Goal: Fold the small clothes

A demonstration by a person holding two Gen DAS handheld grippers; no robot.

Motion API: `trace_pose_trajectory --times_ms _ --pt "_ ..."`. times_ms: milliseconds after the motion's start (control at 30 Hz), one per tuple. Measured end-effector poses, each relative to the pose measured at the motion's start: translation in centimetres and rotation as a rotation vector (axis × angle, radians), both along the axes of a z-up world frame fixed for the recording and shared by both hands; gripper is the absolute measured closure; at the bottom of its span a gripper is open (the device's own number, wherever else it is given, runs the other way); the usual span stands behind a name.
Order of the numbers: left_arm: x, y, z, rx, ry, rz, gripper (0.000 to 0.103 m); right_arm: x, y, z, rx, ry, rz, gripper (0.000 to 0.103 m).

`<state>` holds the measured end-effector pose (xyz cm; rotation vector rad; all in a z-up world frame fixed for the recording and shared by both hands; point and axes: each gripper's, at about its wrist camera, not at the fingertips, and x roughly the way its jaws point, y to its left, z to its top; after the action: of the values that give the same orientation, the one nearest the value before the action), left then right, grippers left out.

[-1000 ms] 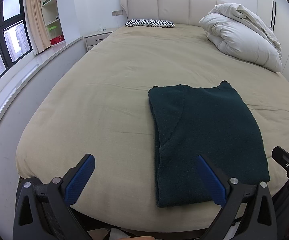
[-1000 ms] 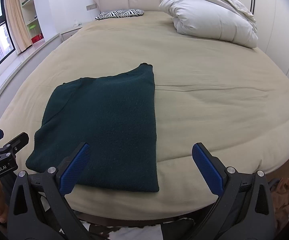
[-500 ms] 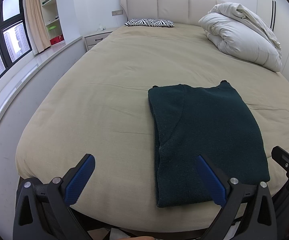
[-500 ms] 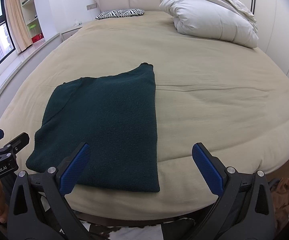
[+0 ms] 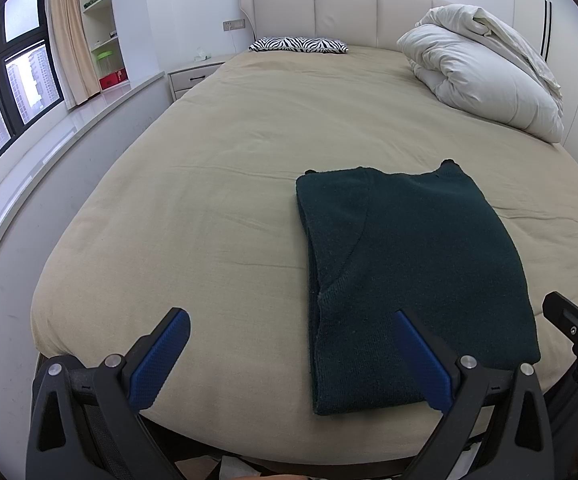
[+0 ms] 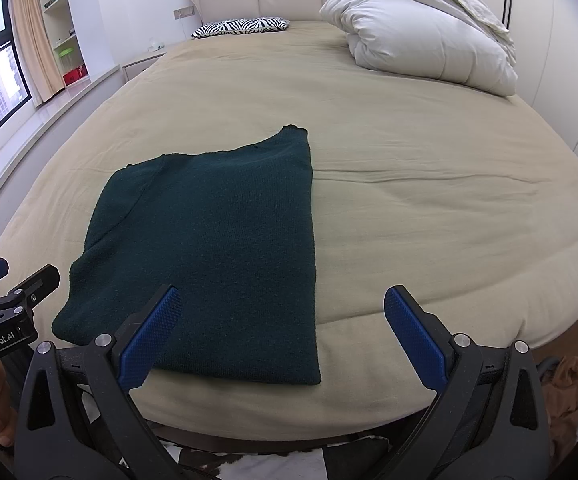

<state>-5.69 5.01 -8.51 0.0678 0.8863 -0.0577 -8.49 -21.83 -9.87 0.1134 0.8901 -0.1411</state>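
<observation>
Because the dark green sweater [image 5: 413, 280] looks a soft, thick knit, it should drape heavily; its near corners seem the best hold. It lies folded flat at the bed [image 5: 217, 208]'s foot edge. Left gripper [image 5: 289, 356] and right gripper [image 6: 281, 336] hover before it, spread wide, empty.

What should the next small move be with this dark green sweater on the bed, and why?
Probably bring both tools down to the sweater's near edge to fold it over again. The dark green sweater lies flat on the beige bed, already folded to a rectangle. The left tool and the right tool are both open, hold nothing, and hover just short of that edge.
</observation>
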Motion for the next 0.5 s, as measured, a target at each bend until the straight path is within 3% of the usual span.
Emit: trace_pose_trajectory --times_ms 500 --pt "0.09 0.25 -0.2 0.0 0.004 -0.005 0.0 -0.02 0.02 0.03 0.0 0.0 -0.001 0.0"
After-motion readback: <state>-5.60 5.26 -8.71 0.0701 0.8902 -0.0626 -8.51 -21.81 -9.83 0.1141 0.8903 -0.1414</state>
